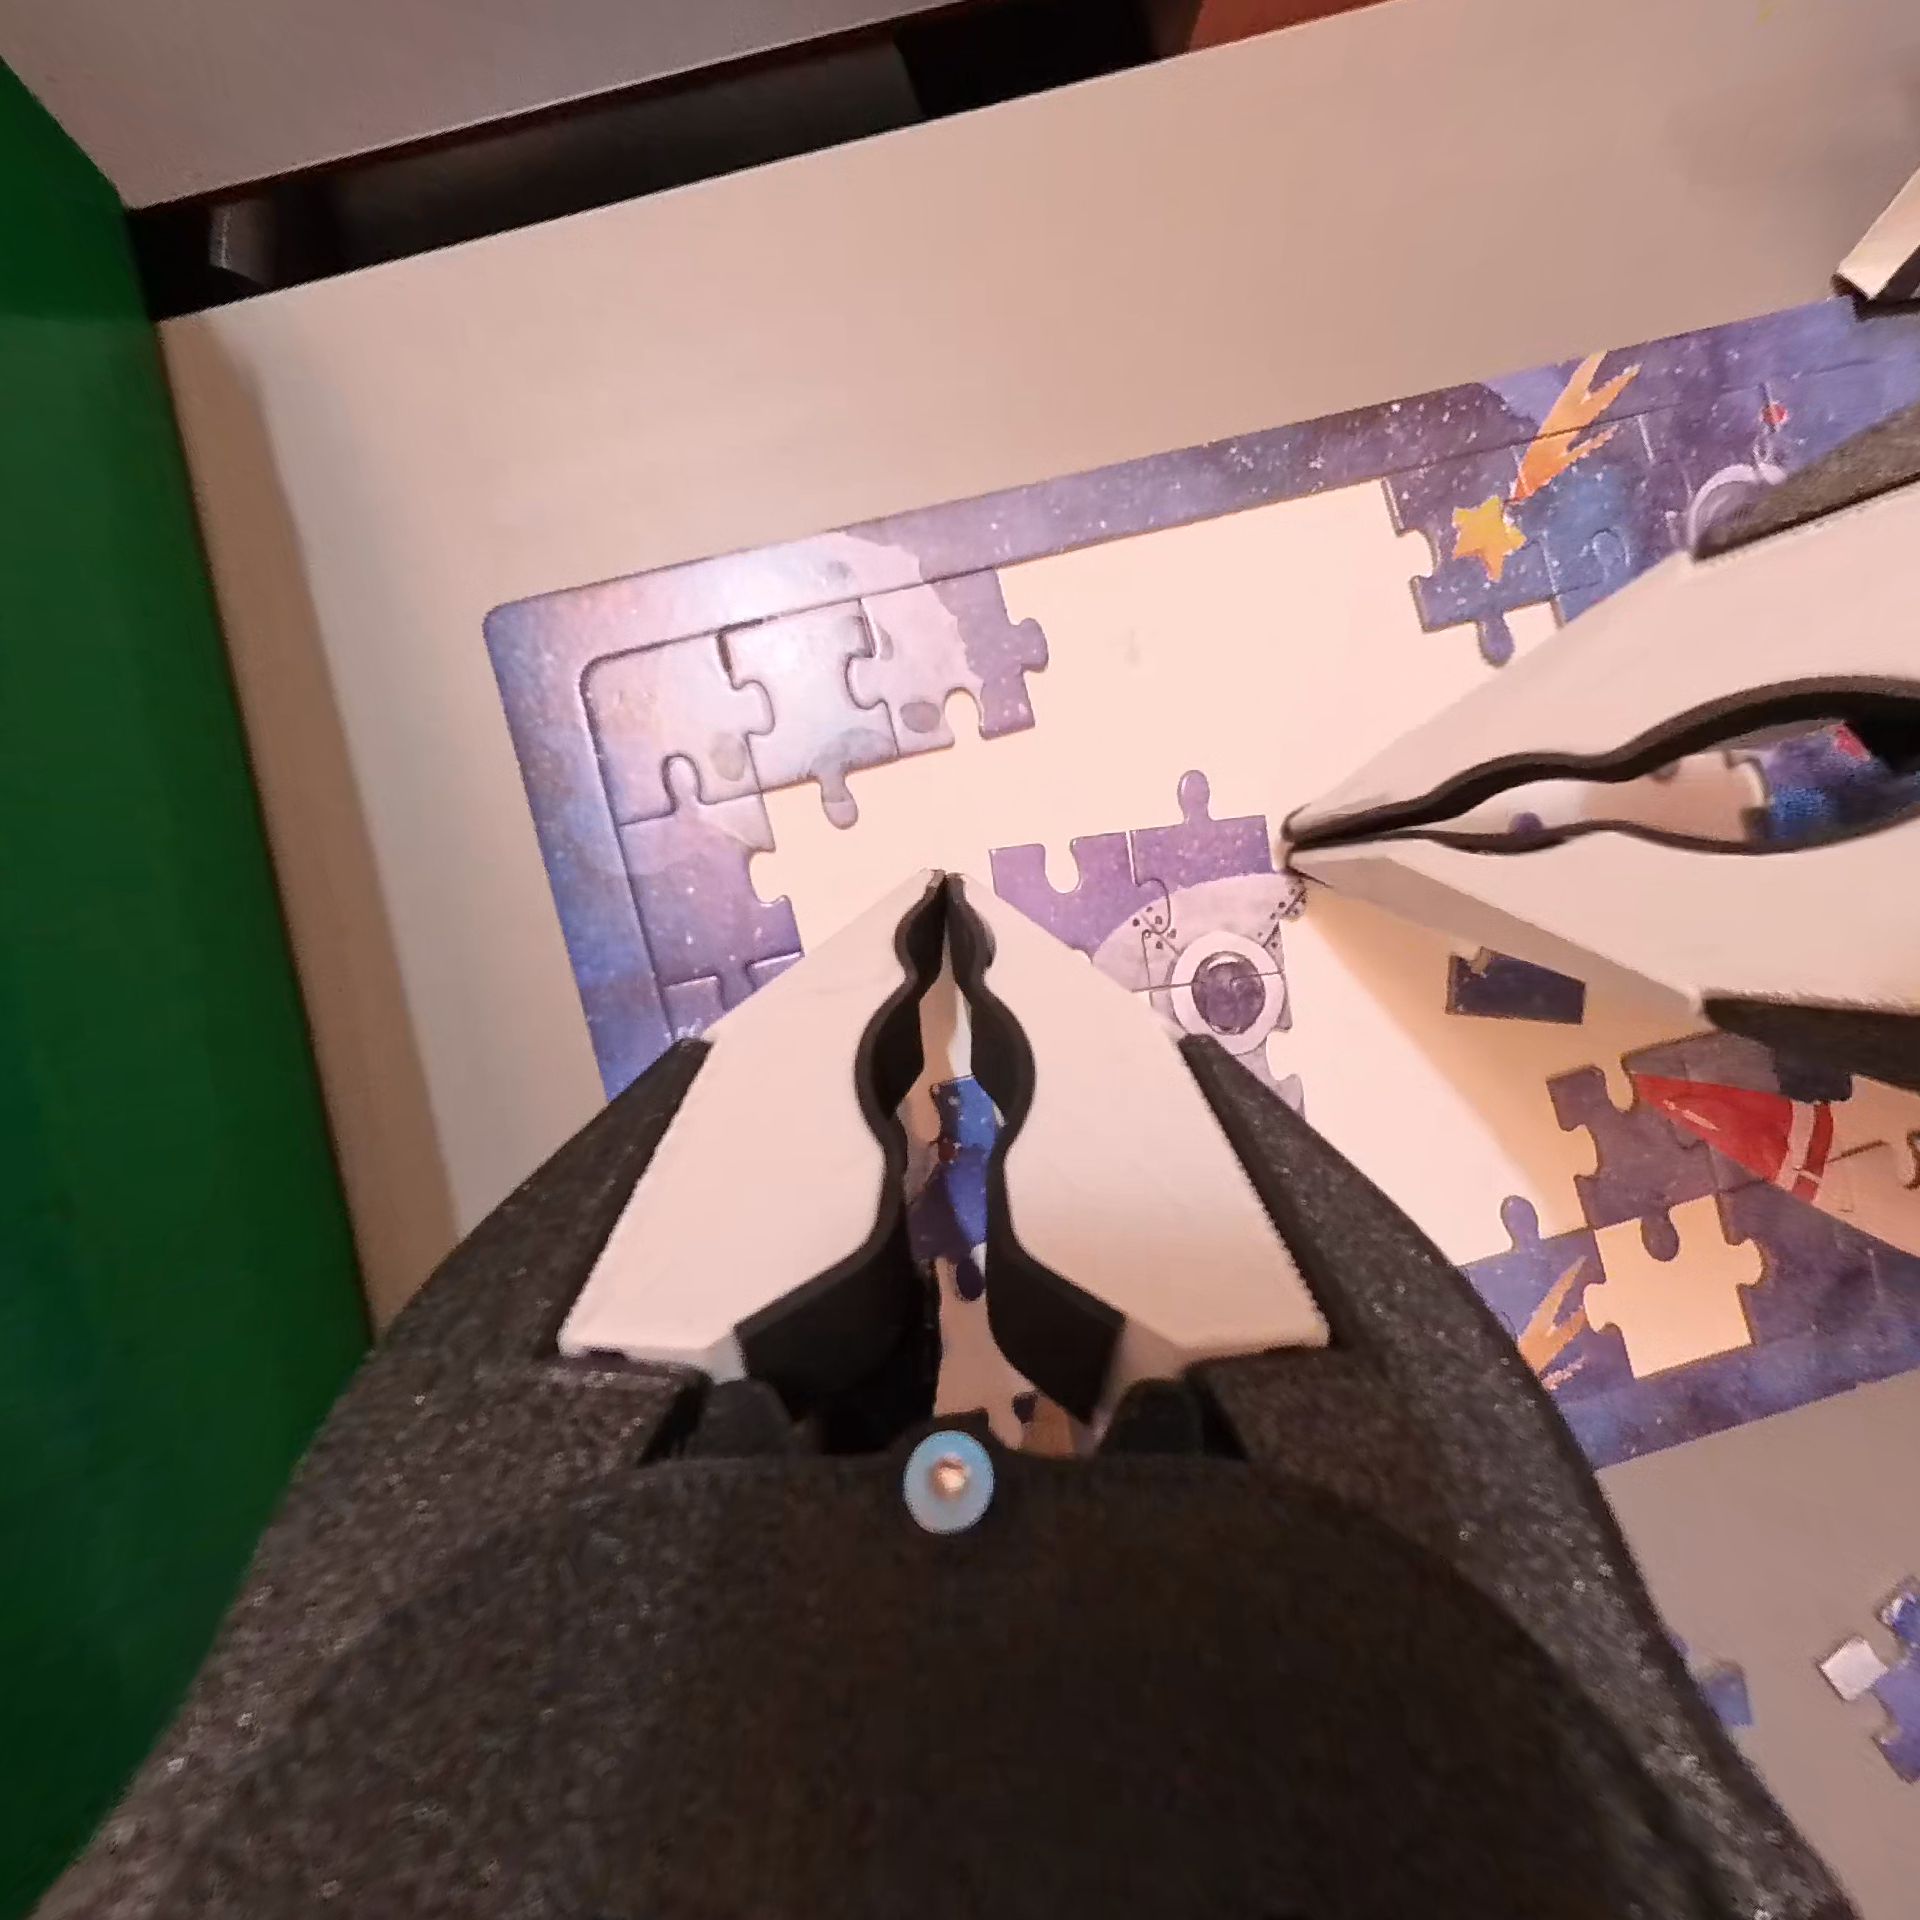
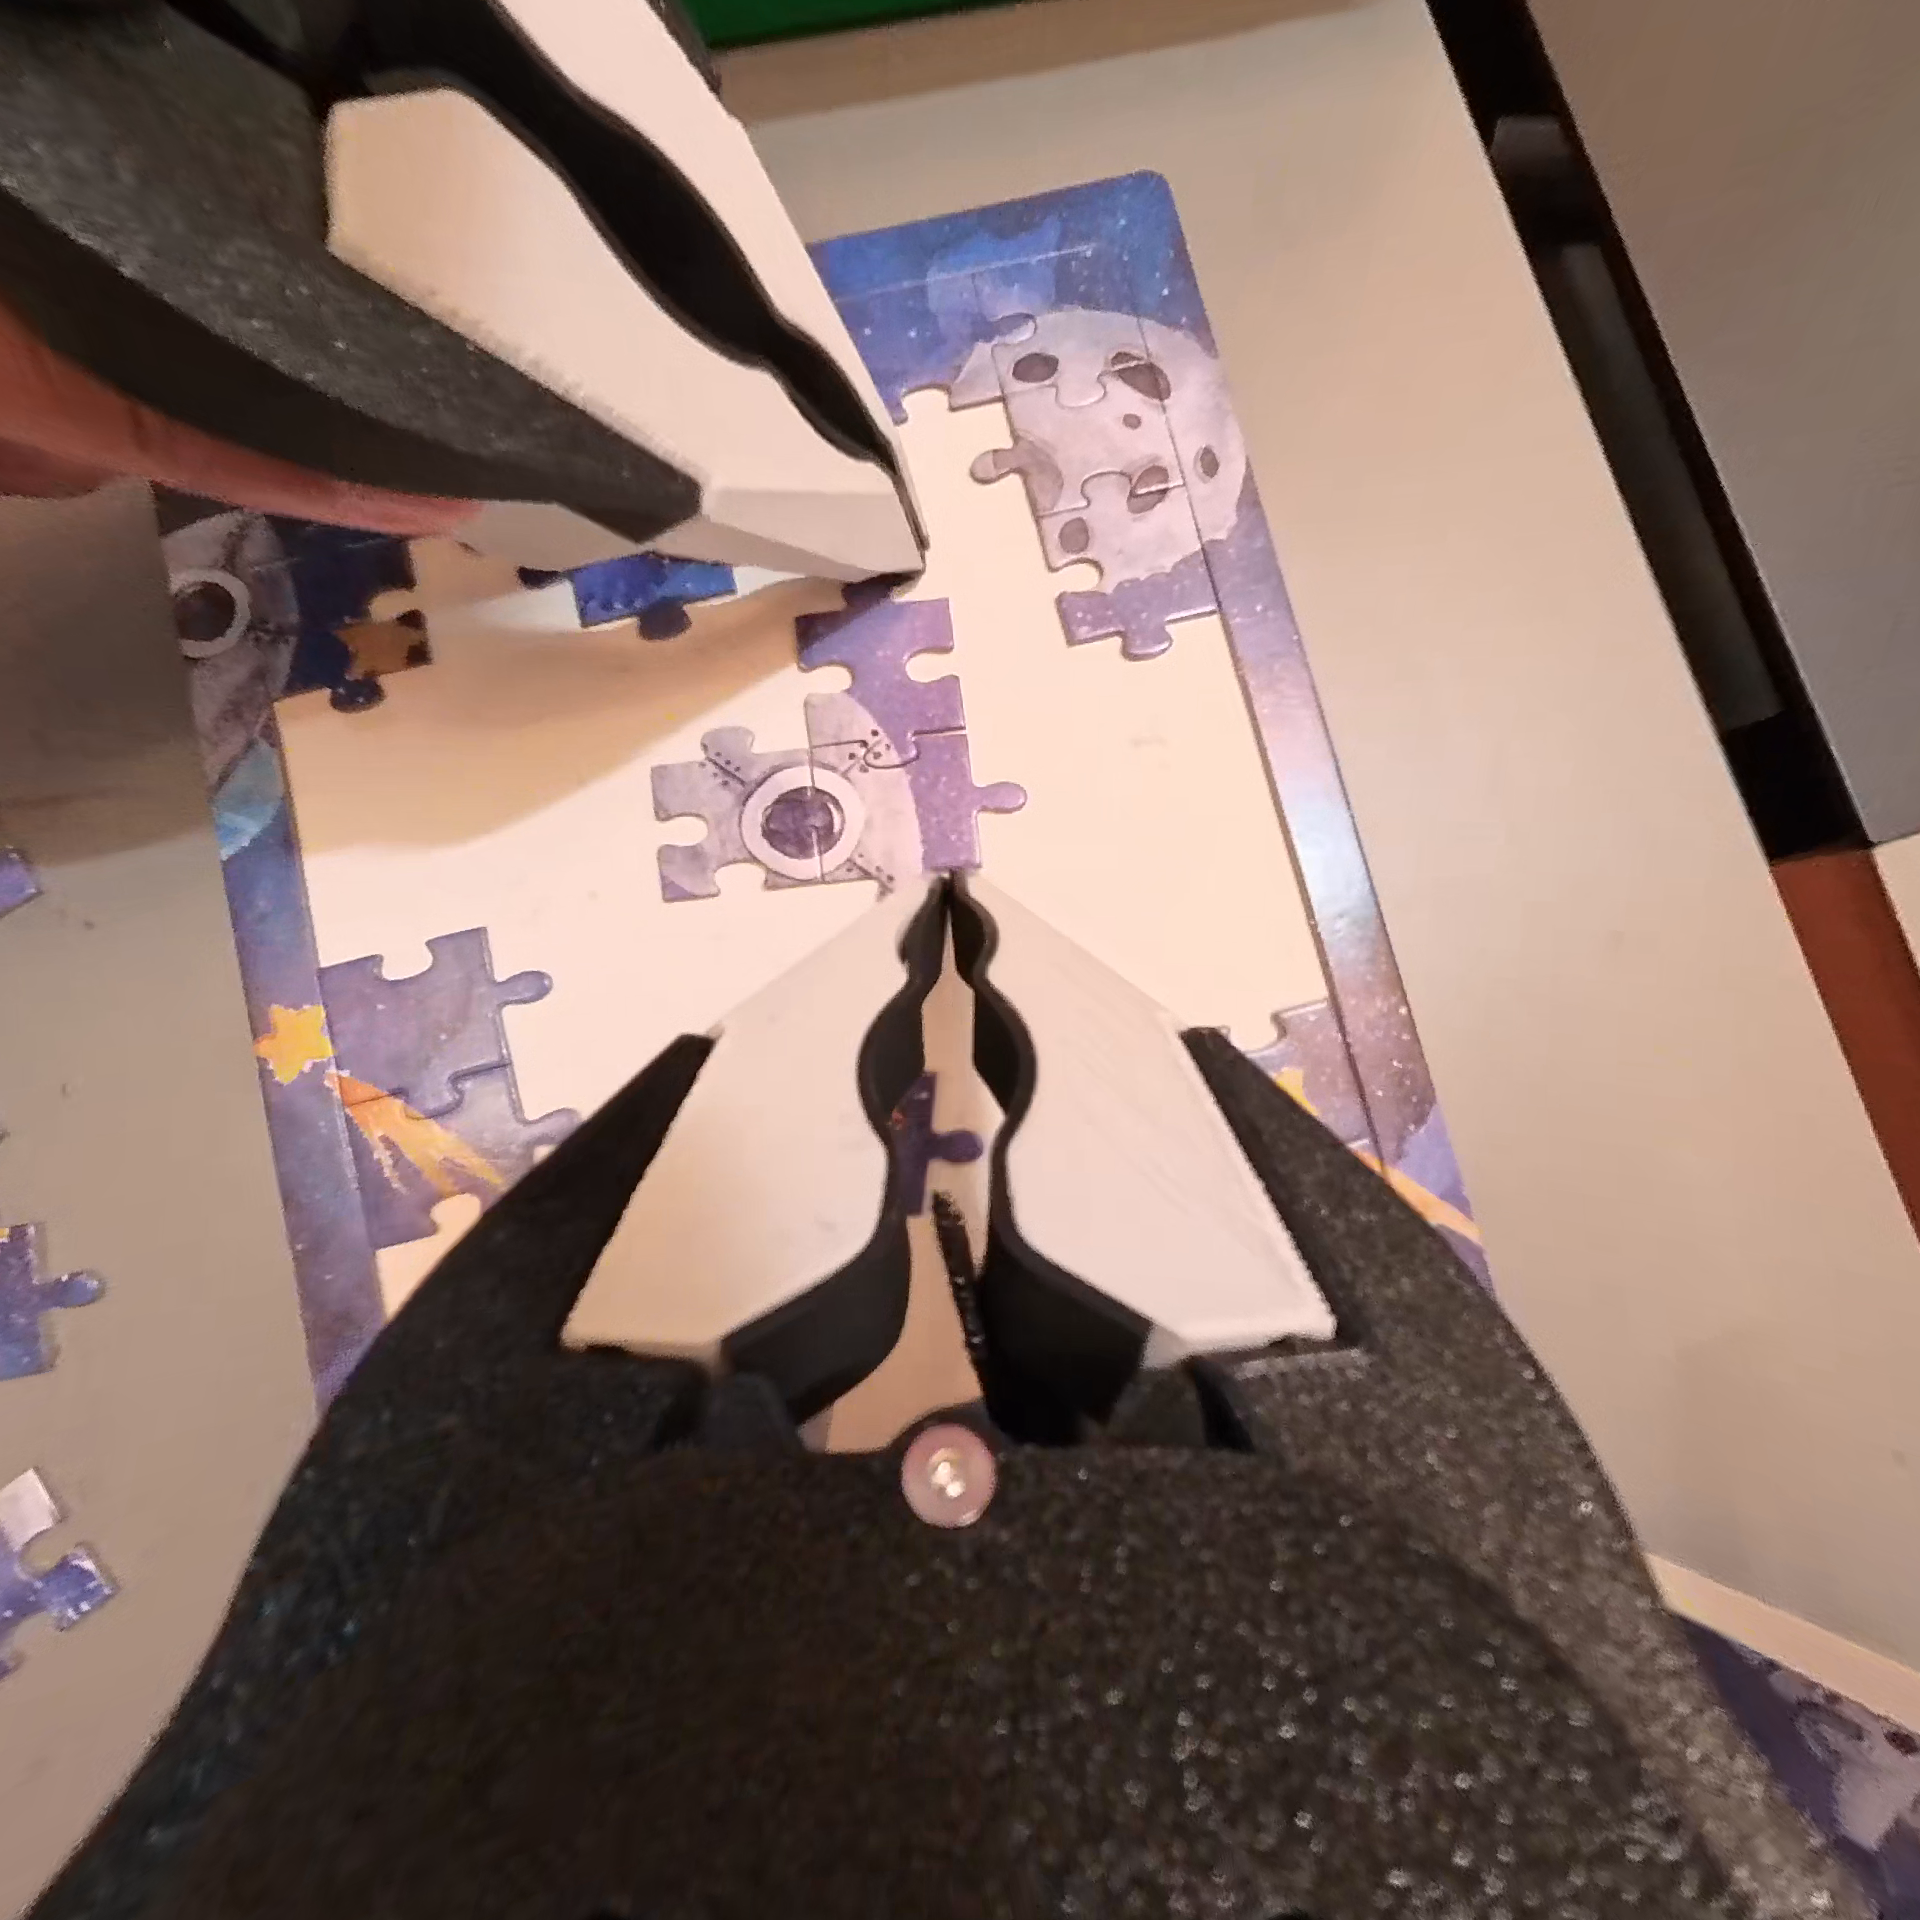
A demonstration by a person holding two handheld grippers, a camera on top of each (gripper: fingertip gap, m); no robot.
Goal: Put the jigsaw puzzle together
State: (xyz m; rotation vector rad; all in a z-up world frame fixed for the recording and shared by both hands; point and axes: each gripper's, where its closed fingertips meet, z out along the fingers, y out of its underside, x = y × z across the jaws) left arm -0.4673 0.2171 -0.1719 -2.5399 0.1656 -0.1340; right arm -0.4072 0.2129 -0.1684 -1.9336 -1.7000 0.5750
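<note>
The puzzle tray (image 1: 540, 727) has a blue-purple starry frame and a cream floor, and it also shows in the right wrist view (image 2: 1278, 727). A small joined cluster of purple pieces with a porthole (image 1: 1174, 904) lies loose in the middle of it (image 2: 831, 800). My left gripper (image 1: 940, 878) is shut with nothing between its pads, its tips just left of the cluster; it also shows at the top left of the right wrist view (image 2: 906, 551). My right gripper (image 2: 951, 878) is shut with nothing between its pads, its tips against the cluster's near edge (image 1: 1291, 831).
Moon pieces (image 2: 1122, 416) sit fitted in one corner, star and comet pieces (image 1: 1507, 520) in another, red rocket pieces (image 1: 1704, 1132) at the right. Loose pieces (image 2: 42, 1299) lie on the white table beside the tray (image 1: 1870, 1683). A green surface (image 1: 104, 831) stands at the left. The grippers' ends are close to 7 centimeters from one another.
</note>
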